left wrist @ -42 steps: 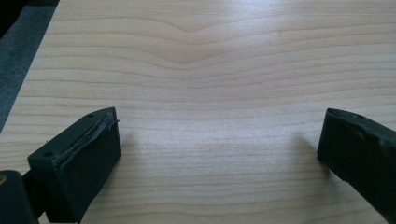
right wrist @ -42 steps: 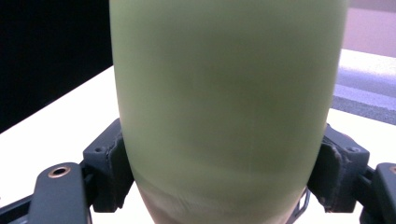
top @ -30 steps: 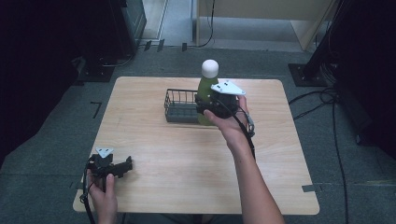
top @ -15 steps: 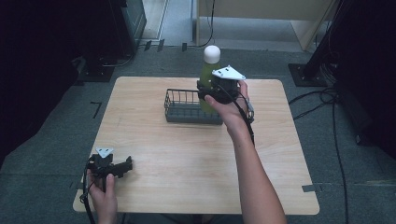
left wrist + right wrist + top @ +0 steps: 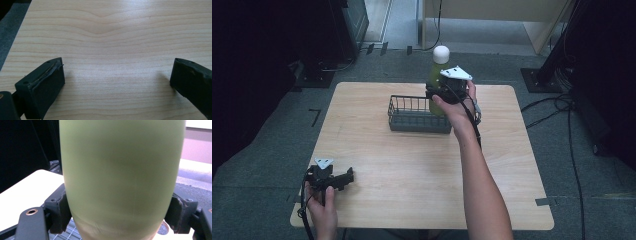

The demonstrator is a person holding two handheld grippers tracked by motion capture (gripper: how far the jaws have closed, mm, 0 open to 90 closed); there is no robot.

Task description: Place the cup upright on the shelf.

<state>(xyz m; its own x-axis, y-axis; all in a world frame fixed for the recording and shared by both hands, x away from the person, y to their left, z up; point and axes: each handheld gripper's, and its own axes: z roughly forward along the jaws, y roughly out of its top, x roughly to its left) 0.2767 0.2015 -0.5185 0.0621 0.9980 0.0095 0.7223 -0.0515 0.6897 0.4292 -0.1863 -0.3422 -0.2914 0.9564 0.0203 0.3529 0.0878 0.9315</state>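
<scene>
Above the basket's (image 5: 419,115) far right corner, the right gripper (image 5: 445,93) clamps the bottle (image 5: 438,70), carried farther back. Lowering comes next, I judge. Left gripper (image 5: 343,178) rests open.

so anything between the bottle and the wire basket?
Nothing visible. The right gripper holds the green bottle upright over the right end of the wire basket, whose visible part looks empty. The left gripper rests at the table's near-left corner, jaws open.

Right tool (image 5: 438,95): moved toward 12 o'clock with the green bottle (image 5: 436,75) clamped in it. Bottle: formerly level with the wire basket (image 5: 418,114), now raised above its far right corner, toward the table's (image 5: 377,170) rear edge.
</scene>
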